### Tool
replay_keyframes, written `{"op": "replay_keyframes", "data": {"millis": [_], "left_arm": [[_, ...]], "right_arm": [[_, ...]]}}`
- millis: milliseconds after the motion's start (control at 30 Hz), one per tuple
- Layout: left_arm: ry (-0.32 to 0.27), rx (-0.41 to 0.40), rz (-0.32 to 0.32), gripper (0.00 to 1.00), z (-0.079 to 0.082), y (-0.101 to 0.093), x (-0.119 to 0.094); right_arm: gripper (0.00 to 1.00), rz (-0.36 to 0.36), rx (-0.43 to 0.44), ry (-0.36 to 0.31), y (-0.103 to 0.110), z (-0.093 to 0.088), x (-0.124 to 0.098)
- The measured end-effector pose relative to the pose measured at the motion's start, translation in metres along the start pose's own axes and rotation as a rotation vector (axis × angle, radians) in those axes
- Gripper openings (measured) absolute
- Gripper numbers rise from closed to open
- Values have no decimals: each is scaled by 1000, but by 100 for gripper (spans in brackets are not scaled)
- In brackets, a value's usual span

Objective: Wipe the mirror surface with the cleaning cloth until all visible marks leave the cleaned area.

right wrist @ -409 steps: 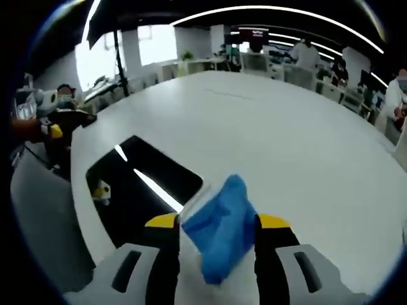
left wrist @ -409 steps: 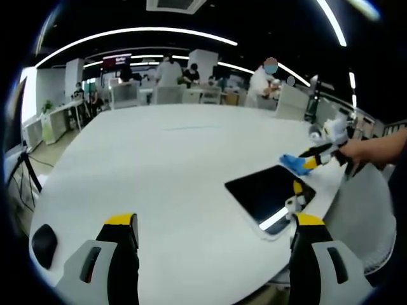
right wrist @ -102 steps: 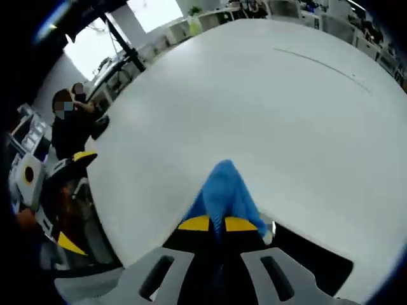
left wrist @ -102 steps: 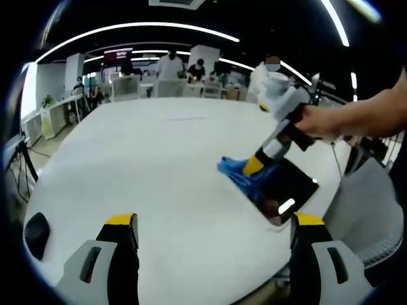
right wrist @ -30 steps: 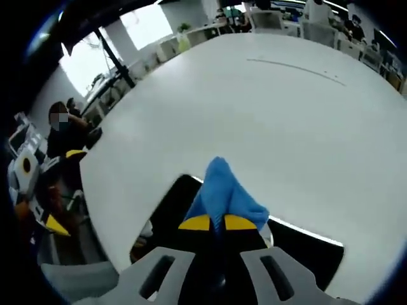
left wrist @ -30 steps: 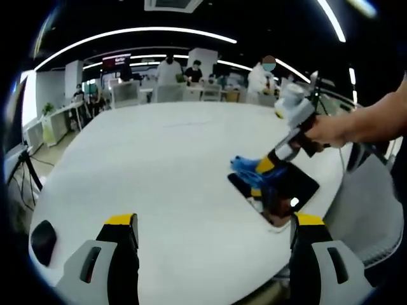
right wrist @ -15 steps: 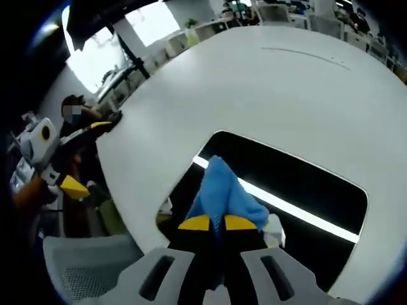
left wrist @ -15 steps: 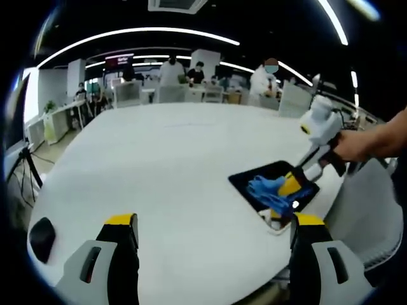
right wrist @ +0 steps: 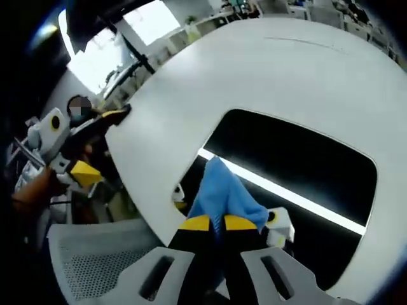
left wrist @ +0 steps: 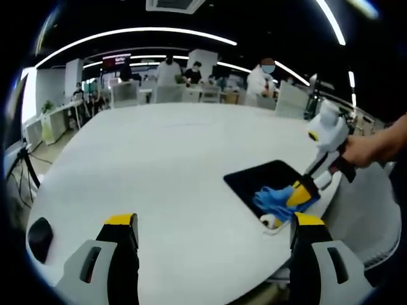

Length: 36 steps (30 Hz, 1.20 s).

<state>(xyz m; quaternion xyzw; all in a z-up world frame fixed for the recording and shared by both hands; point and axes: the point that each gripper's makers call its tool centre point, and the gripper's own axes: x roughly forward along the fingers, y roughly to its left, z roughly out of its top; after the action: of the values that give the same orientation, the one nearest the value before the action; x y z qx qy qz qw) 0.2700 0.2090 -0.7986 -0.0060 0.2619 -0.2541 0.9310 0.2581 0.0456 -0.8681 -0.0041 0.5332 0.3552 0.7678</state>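
Observation:
The mirror is a dark rectangular slab lying flat at the right edge of the white table. In the left gripper view the blue cleaning cloth rests on the mirror's near end, pinched by my right gripper, which a hand holds. My left gripper hovers over the near table edge, its jaws wide apart with nothing between them. In the right gripper view my right gripper is shut on the cloth, pressed against the mirror, which reflects a bright ceiling light strip.
A small black object lies on the table at the near left. A grey mesh chair stands just off the table edge beside the mirror. My left gripper shows at the left of the right gripper view. People and desks fill the far background.
The right gripper has dragged the cloth across the mirror from its far left corner toward its near end. The left gripper has held still and open.

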Motion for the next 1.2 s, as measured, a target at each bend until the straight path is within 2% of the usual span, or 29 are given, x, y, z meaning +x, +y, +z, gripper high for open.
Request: {"op": "replay_keyframes", "data": {"millis": [367,967,1200], "left_arm": [[3,10,4,100,1,3,-3],[4,4,5,100,-1,-2,-2],[3,-8,6,100,-4,-3,0]], "right_arm": [[1,20,-4,4,-2,-1,-2],[1,22,87,3,-29,-11,-19],[1,13,64,8,-29,-10,-18]]}}
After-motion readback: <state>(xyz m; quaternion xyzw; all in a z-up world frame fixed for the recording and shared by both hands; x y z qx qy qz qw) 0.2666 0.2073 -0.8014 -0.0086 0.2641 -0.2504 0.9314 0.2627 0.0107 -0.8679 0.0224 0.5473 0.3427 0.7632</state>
